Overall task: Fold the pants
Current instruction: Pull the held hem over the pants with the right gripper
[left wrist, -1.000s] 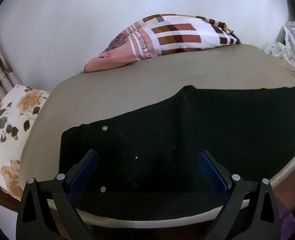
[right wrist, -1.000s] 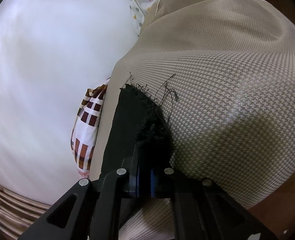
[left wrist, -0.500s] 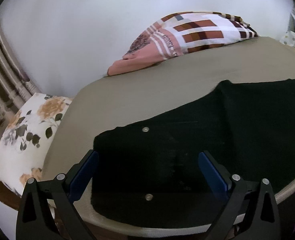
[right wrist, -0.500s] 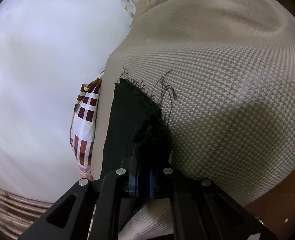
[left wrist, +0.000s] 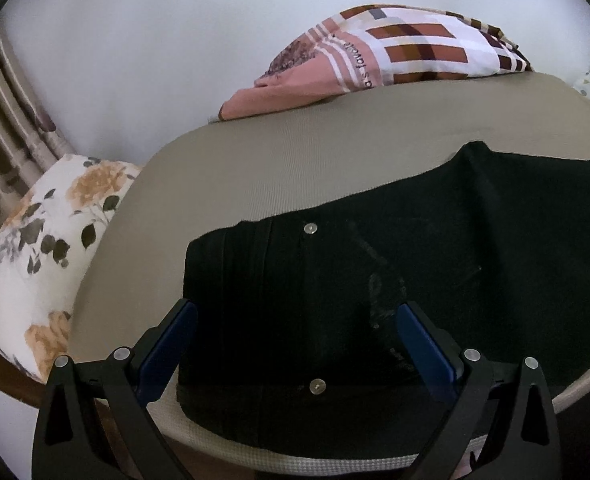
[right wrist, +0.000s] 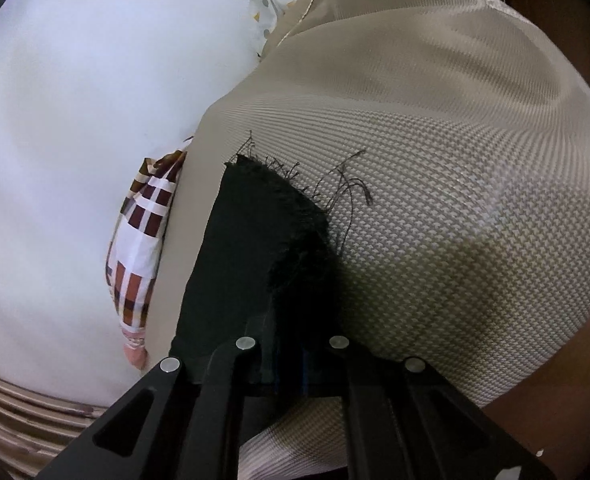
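Black pants (left wrist: pixel 435 264) lie flat across a beige mattress (left wrist: pixel 287 160), waistband end near me with two metal buttons showing. My left gripper (left wrist: pixel 295 332) hovers open over the waistband, blue pads wide apart on either side of the cloth, nothing pinched. In the right wrist view the frayed hem of a black pant leg (right wrist: pixel 263 216) lies on the woven beige cover (right wrist: pixel 455 200). My right gripper (right wrist: pixel 295 356) is shut on that hem, the dark cloth bunched between its fingers.
A pink and brown checked pillow (left wrist: pixel 379 56) lies at the mattress's far edge against a white wall. A floral pillow (left wrist: pixel 39 248) sits off the left side. Spotted white cloth (right wrist: pixel 271 8) lies past the far corner. The mattress edge runs just below the left gripper.
The left gripper has shifted left along the pants toward the waistband corner, which now sits between its open fingers. The right gripper keeps its grip on the hem, nearly still.
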The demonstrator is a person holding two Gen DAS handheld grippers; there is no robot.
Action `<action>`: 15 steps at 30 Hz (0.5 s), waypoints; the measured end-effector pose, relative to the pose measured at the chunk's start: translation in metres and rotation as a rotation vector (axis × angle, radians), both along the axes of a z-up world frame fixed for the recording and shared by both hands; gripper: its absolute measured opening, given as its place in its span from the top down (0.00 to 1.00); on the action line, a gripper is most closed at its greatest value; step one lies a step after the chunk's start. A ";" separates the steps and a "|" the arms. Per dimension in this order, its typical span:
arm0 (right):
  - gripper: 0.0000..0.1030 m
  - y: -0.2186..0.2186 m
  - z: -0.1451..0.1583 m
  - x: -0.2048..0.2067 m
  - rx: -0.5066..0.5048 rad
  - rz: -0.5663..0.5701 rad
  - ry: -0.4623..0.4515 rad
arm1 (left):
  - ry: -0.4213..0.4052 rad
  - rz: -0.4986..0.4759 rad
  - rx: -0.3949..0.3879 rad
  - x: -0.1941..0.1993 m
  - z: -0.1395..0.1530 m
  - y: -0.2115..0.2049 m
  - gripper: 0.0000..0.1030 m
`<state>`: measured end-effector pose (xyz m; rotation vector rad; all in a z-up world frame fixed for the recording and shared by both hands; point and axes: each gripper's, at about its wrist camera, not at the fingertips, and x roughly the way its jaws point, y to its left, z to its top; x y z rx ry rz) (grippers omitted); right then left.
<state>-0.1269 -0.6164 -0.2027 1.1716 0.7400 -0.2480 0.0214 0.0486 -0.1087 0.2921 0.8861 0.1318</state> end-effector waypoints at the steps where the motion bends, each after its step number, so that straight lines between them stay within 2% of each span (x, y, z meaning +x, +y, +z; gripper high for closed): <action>1: 0.95 0.001 0.001 0.001 -0.005 -0.001 0.004 | 0.004 0.003 -0.003 0.001 -0.001 0.001 0.04; 10: 0.94 0.005 0.011 0.007 -0.018 -0.015 0.000 | 0.017 0.014 -0.012 0.002 -0.003 0.004 0.04; 15: 0.94 0.019 0.029 0.022 -0.034 0.035 -0.036 | 0.018 0.013 -0.009 0.002 -0.004 0.005 0.04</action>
